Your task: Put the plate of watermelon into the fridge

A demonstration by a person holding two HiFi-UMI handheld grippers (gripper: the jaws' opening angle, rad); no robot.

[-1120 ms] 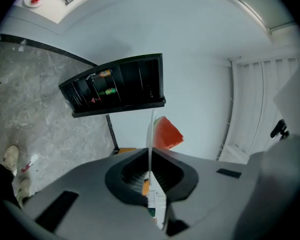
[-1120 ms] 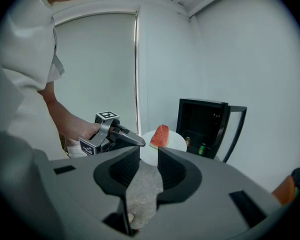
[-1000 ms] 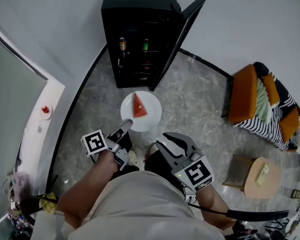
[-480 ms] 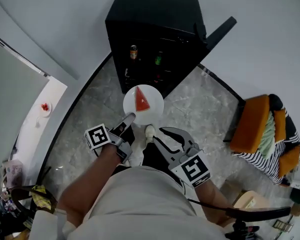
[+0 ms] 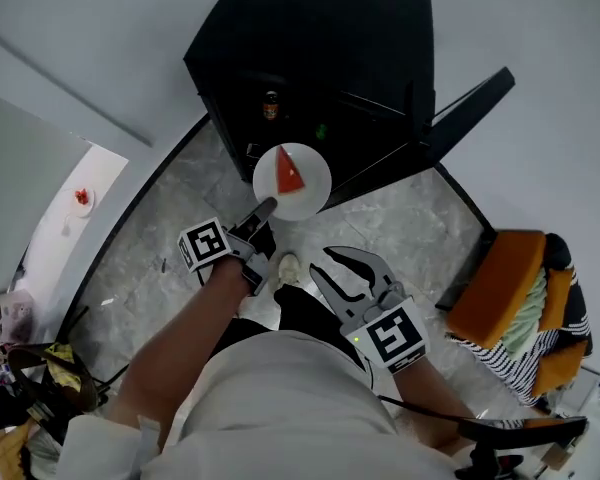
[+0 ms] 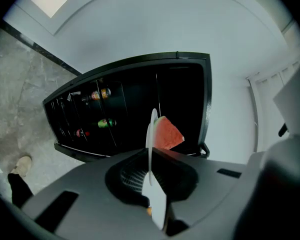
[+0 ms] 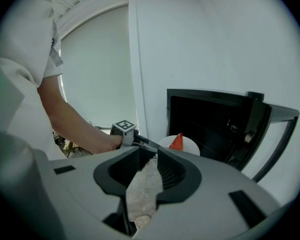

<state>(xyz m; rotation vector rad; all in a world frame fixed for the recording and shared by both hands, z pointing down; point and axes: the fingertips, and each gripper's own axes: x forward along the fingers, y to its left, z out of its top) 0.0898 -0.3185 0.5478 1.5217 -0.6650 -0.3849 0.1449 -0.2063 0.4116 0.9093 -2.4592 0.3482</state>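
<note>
Underfoot, grey marble floor [image 5: 400,218] surrounds the open black fridge [image 5: 320,38].

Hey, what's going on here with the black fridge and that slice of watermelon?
A person holds a gripper in each hand. The left gripper is clamped on the rim of a white plate carrying a watermelon slice, held at the front of the black fridge, whose door stands open. The plate isn't set on a shelf yet. The right gripper is open and empty, lower down beside it. A couple of drinks sit inside.
</note>
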